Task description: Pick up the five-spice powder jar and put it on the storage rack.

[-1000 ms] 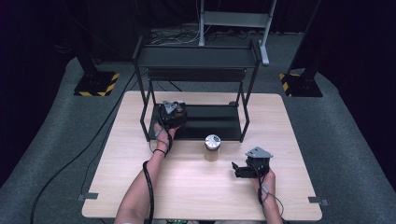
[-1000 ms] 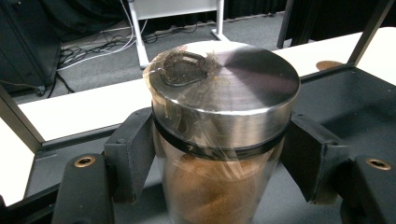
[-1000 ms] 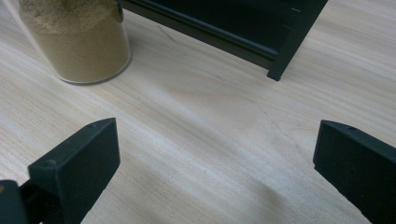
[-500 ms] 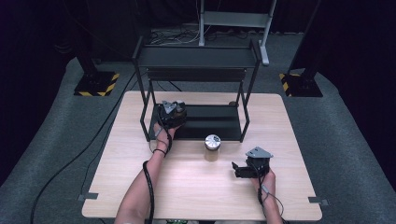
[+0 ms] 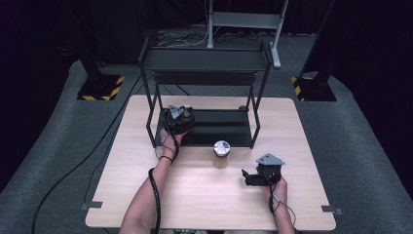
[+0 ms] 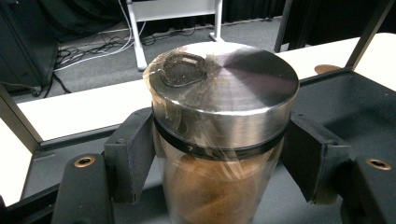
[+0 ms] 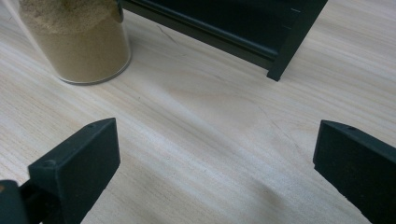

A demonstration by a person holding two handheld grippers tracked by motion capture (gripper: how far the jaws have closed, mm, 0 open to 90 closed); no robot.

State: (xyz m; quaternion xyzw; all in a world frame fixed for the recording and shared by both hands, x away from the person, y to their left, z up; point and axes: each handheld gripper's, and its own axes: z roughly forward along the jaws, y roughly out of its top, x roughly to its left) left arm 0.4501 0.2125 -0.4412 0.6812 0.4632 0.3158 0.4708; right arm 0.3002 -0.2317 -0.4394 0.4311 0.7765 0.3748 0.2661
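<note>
A glass jar of brown powder with a steel lid (image 6: 224, 84) stands on the left end of the black rack's lower shelf (image 5: 219, 127). My left gripper (image 6: 219, 154) is shut on it, one black pad against each side just under the lid; from above this gripper (image 5: 179, 117) sits at the shelf's left end. A second jar of tan powder (image 5: 221, 154) stands on the table in front of the rack. My right gripper (image 5: 248, 178) rests low to that jar's right, open, its jaws wide apart over bare wood (image 7: 215, 163) and the jar (image 7: 77, 42) ahead to the left.
The rack has an upper shelf (image 5: 204, 61) on thin black posts, which limits headroom above the lower shelf. A rack foot (image 7: 280, 70) stands ahead of the right gripper. A small brown disc (image 6: 327, 68) lies on the table behind the rack. Both cables trail along the forearms.
</note>
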